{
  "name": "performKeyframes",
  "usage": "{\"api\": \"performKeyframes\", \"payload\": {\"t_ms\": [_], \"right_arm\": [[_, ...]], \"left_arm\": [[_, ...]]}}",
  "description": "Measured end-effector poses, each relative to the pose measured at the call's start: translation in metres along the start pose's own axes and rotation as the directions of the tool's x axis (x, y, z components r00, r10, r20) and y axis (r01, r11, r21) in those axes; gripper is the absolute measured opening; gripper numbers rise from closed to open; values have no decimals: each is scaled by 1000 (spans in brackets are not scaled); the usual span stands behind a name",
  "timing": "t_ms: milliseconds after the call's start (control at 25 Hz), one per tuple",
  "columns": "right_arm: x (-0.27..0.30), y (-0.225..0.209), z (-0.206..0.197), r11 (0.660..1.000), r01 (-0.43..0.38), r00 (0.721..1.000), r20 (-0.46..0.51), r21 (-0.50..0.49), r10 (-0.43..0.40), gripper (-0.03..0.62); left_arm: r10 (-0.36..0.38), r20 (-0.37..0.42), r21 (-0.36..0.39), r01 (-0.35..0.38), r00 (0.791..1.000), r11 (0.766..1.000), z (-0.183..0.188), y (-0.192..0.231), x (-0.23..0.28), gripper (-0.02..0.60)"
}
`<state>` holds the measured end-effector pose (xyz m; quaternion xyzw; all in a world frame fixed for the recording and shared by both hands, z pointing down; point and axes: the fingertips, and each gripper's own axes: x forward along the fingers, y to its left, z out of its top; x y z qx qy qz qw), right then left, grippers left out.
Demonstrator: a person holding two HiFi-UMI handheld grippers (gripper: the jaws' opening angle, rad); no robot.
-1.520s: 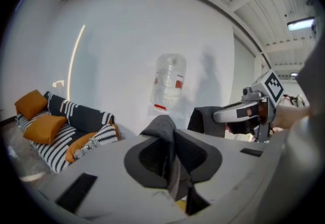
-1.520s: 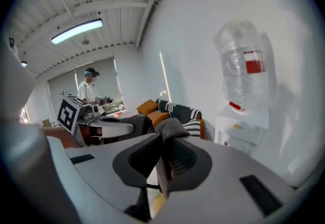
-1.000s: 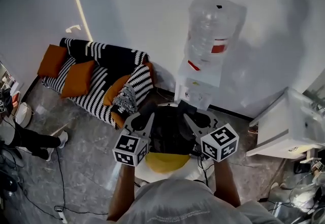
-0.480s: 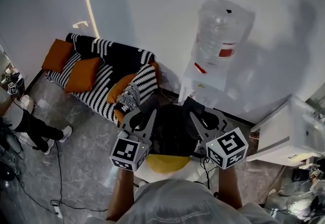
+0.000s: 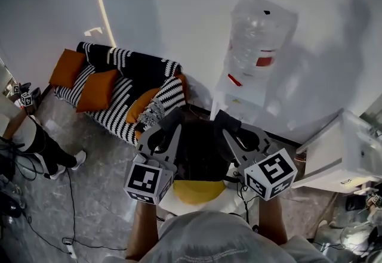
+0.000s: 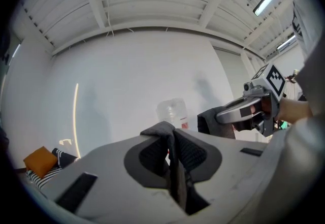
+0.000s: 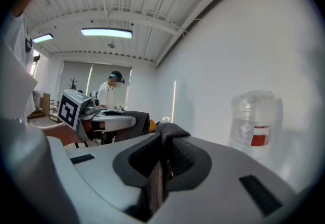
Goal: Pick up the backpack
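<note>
Left gripper [image 5: 173, 118] nearly closed on backpack [image 5: 200, 149], right gripper [image 5: 222, 117] clamping it too

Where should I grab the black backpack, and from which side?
By its straps near the top, one from each side. The backpack hangs between the left gripper and right gripper, each shut on a thin fold. Its body looks too bulky for the jaws.

L gripper [image 5: 174, 120] & R gripper [image 5: 223, 118] now higher, nearer cam; marker cubes bigger, further apart in lower frame. Backpack [image 5: 202, 149] rises w/ them. Bystander's leg [image 5: 43, 144], left edge, stands steeper.
</note>
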<state>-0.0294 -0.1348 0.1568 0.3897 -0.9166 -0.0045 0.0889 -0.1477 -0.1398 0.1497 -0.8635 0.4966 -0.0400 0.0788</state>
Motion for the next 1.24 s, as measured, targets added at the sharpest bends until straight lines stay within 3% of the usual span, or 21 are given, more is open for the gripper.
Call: {"api": "performKeyframes", "payload": {"t_ms": [1240], "right_arm": [[-9,3,-9,1000,-12,998,-56,-8,11,32]], "left_arm": [[-31,-46,-16,30,998,999,-8,-14,-1,54]]}}
